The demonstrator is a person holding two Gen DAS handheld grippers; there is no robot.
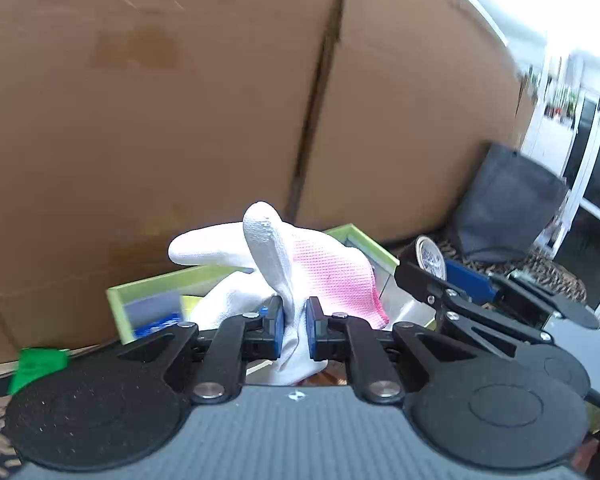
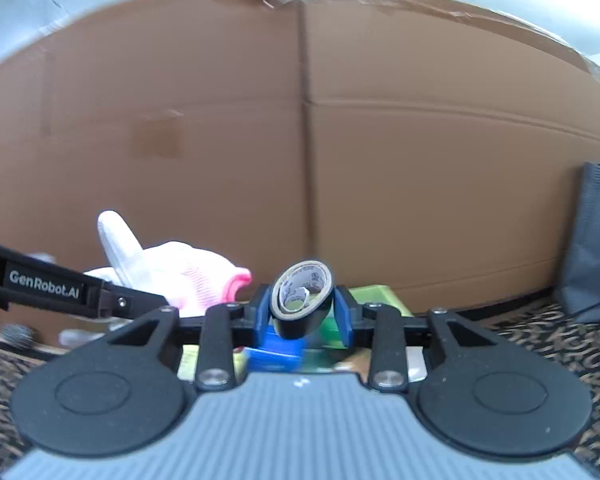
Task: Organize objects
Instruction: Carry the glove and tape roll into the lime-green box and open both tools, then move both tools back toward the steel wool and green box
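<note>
My left gripper [image 1: 295,326] is shut on a white and pink work glove [image 1: 300,264], held above a light green tray [image 1: 364,240]. The glove also shows in the right wrist view [image 2: 172,268], at the left. My right gripper [image 2: 303,312] is shut on a roll of black tape [image 2: 302,300], held upright above the green tray [image 2: 372,292]. The tape [image 1: 430,256] and the right gripper show at the right of the left wrist view. Both grippers hang side by side over the tray.
A large cardboard box [image 1: 180,100] stands close behind the tray. A dark grey bag [image 1: 508,204] leans at the right. Blue and grey items [image 1: 156,312] lie in the tray. A green object [image 1: 36,364] lies at the left on the patterned carpet [image 2: 540,344].
</note>
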